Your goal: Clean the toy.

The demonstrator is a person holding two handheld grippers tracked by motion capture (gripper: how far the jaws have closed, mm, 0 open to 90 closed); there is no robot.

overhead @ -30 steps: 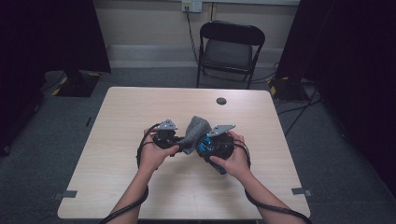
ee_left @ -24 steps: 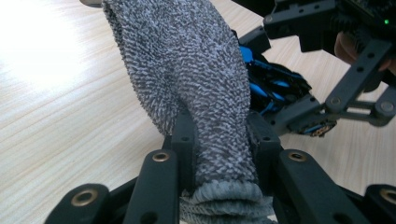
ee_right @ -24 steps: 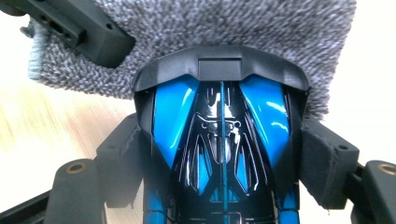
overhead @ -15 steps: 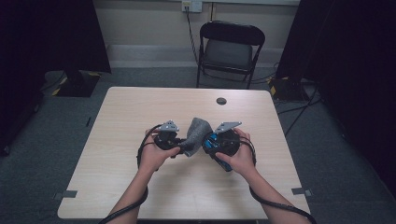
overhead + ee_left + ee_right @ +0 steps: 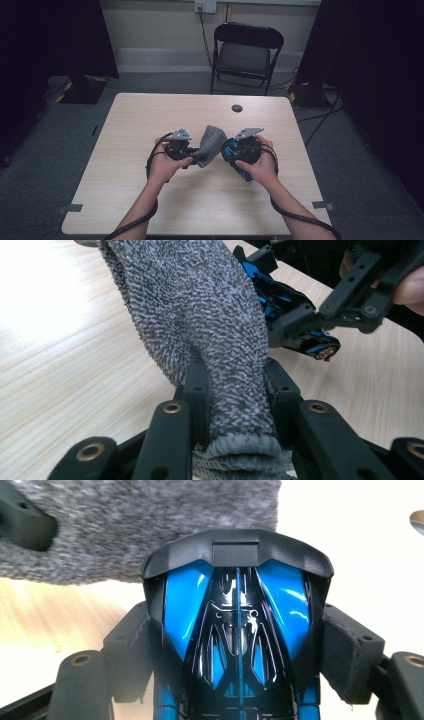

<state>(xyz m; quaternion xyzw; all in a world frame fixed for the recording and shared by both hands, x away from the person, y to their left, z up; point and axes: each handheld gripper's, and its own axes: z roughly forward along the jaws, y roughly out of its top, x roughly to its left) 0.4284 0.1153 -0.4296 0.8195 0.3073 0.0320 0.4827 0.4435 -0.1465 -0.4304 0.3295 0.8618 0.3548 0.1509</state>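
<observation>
A grey fuzzy cloth (image 5: 210, 144) hangs between my two hands over the middle of the table. My left gripper (image 5: 196, 159) is shut on its lower end; in the left gripper view the cloth (image 5: 220, 315) rises from between the fingers (image 5: 196, 385) of that gripper (image 5: 235, 377). My right gripper (image 5: 228, 150) is shut on a blue and black toy car (image 5: 231, 148). In the right gripper view the car (image 5: 237, 625) sits between the pads (image 5: 132, 650), its black tail close to the cloth (image 5: 150, 525). The car (image 5: 295, 335) is beside the cloth.
The wooden table (image 5: 150, 115) carries a small black disc (image 5: 237, 108) near its far edge. A black folding chair (image 5: 247, 55) stands behind the table. Cables trail from both grippers along the forearms.
My right gripper has shifted a little to the right with the toy car, slightly away from the left gripper. The left gripper and the cloth have stayed put.
</observation>
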